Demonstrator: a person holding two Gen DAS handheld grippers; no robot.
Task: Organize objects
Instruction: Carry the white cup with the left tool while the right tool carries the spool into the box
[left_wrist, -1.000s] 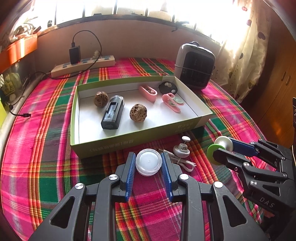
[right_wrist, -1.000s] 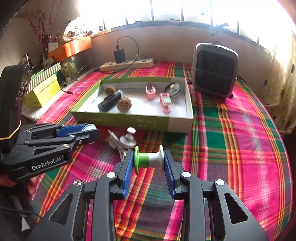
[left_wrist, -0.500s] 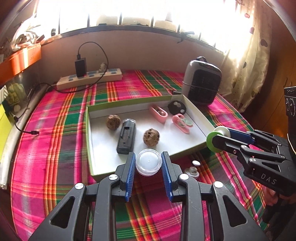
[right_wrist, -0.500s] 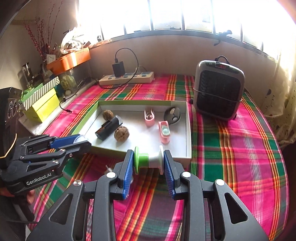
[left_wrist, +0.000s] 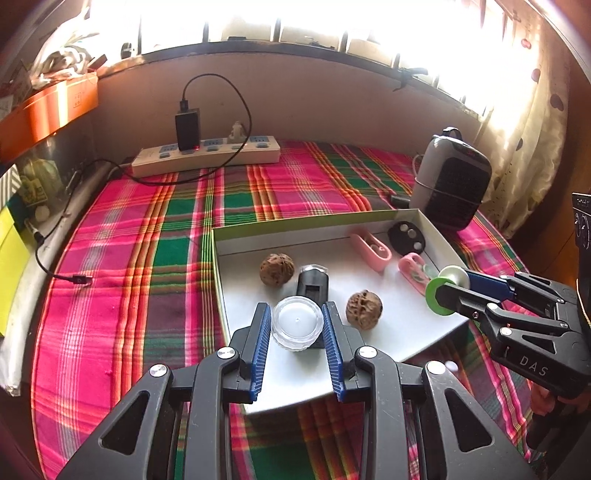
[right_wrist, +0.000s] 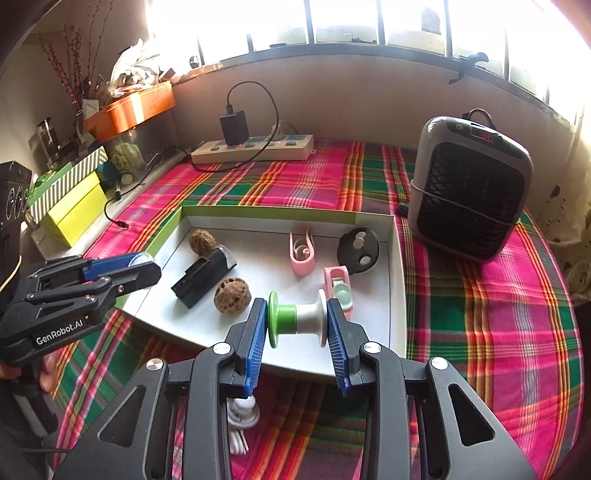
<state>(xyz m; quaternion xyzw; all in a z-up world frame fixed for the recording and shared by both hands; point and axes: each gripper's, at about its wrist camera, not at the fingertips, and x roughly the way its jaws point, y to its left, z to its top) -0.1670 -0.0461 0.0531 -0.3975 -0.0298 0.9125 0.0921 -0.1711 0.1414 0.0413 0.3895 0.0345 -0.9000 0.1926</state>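
In my left wrist view, the left gripper (left_wrist: 296, 329) is clamped on a small clear round jar (left_wrist: 297, 325) with a white lid, low in the centre of the frame, over the near part of the shallow white tray (left_wrist: 436, 325). In my right wrist view, the right gripper (right_wrist: 297, 325) pinches a spool (right_wrist: 297, 319), green at one end and silver-white at the other, lying crosswise between the blue pads (right_wrist: 256, 339), low centre, above the tray's near rim.

In the tray I see two walnuts (left_wrist: 277, 268), a black rectangular device (left_wrist: 313, 282), two pink clips (left_wrist: 371, 251) and a black disc (left_wrist: 406, 237) in the far right corner. A grey heater (right_wrist: 469, 188) stands at upper right, a power strip (right_wrist: 253, 149) at upper centre. A small white knob-like piece (right_wrist: 243, 410) with a cable lies on the plaid cloth (right_wrist: 480, 314), partly hidden behind my right fingers.
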